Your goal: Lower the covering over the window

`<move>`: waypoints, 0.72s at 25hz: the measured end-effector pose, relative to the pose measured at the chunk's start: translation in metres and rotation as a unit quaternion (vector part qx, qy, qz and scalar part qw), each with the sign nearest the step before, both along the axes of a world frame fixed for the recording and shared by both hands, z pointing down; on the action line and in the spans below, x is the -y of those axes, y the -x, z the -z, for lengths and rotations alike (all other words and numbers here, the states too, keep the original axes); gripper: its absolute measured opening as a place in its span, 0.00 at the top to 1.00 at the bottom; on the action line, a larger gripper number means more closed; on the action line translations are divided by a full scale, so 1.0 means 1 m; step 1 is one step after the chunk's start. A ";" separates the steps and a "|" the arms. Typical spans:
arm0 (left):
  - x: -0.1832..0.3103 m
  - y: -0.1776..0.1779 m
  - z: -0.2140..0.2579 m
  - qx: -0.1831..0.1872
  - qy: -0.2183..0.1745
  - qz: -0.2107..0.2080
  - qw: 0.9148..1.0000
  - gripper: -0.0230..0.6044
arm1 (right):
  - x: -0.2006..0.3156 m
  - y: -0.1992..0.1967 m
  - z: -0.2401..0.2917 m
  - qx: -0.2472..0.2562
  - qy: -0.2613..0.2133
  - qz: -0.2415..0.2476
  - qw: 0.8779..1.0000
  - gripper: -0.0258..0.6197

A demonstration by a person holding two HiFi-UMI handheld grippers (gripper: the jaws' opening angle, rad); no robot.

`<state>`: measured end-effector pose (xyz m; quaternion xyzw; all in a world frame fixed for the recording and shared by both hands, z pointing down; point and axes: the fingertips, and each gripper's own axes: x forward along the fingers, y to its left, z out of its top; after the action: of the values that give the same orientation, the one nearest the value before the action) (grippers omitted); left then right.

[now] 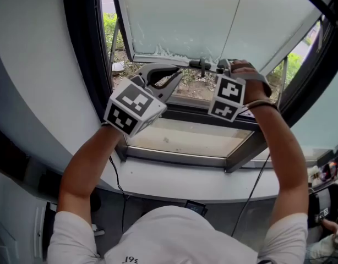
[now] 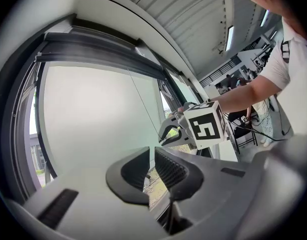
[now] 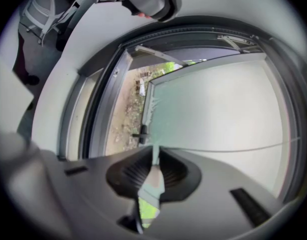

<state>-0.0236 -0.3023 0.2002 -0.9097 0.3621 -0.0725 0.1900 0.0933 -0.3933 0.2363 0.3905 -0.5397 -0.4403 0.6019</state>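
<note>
Grey plastic, ribbed on the inside: the jaws of the right tongs (image 3: 154,171) are pinched on the bottom edge of the blind (image 1: 180,15), and a pale strip of it stands up between the two pads. The right hand (image 1: 250,73) grips the tongs from behind, with the marker cube just in front of it. Close by those tips, on the side toward the other tongs, a small dark knob (image 1: 201,64) sticks out of the bottom rail (image 1: 163,58).

The left tongs (image 2: 151,168) are pressed together, with only a sliver of daylight between the pads and nothing caught in them. They point level along the window toward the right tongs, their tips close under the rail. Whether they touch it I can't tell.

Above both tongs the blind, frosted and whitish, covers the upper part of the opening. A thin cord (image 1: 235,15) runs down its face to a spot beside the right tongs. Below the tongs the opening is uncovered and shows the ground outside (image 1: 197,84), with some greenery off past the left tongs. Lower again, under both forearms, lies the pale sill (image 1: 185,139). The dark window frame (image 1: 83,48) curves round on the outer side of the left tongs.
</note>
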 end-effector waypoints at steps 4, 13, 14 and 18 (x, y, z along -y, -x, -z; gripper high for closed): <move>-0.001 0.002 0.002 0.005 -0.002 0.000 1.000 0.87 | -0.006 0.001 -0.014 0.008 0.021 0.000 1.000 0.89; -0.003 0.001 0.010 0.033 -0.013 -0.004 0.999 0.79 | -0.018 0.002 -0.037 0.011 0.046 0.002 0.999 0.89; -0.003 0.000 0.012 0.037 -0.017 -0.004 0.999 0.78 | -0.020 0.002 -0.038 0.009 0.047 0.001 0.999 0.89; -0.005 -0.002 0.022 0.053 -0.040 0.002 0.998 0.77 | -0.025 0.001 -0.048 0.005 0.056 0.002 0.998 0.89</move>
<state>-0.0219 -0.2970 0.1786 -0.8956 0.3557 -0.1066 0.2451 0.0921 -0.3681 0.2842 0.3578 -0.5671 -0.4085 0.6193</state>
